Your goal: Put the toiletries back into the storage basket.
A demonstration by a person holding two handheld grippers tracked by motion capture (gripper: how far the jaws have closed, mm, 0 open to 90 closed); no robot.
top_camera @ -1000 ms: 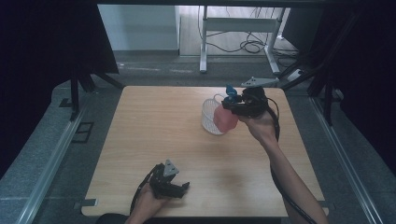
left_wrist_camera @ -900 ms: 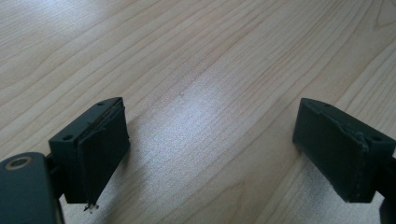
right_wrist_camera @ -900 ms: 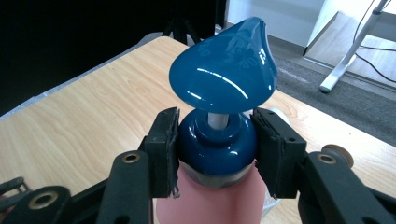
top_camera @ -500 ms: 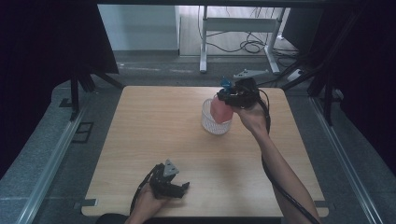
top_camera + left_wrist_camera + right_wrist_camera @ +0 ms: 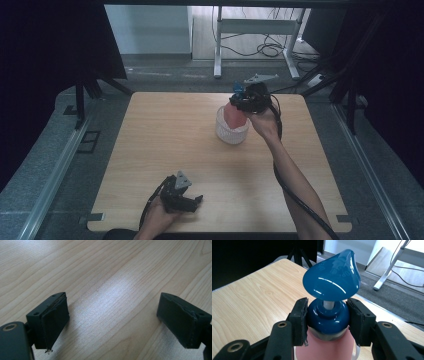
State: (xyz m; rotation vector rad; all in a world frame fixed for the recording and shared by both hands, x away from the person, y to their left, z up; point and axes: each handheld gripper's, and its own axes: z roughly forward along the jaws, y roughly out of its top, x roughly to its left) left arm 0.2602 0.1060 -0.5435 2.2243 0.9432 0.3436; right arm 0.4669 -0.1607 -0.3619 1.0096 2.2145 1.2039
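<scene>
Pink-bodied, with a glossy blue pump head, the soap bottle (image 5: 329, 315) stands in a white basket (image 5: 231, 131) at the table's (image 5: 150, 140) far right, the right gripper (image 5: 328, 320) clamped on its collar. Near left, the left gripper (image 5: 112, 317) rests with its jaws apart.

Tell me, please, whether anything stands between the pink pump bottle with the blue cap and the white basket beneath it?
Nothing visible does. The right gripper is shut on the pink pump bottle's blue cap, and the bottle's lower end already sits within the rim of the white basket, which seems to hold nothing else.
</scene>
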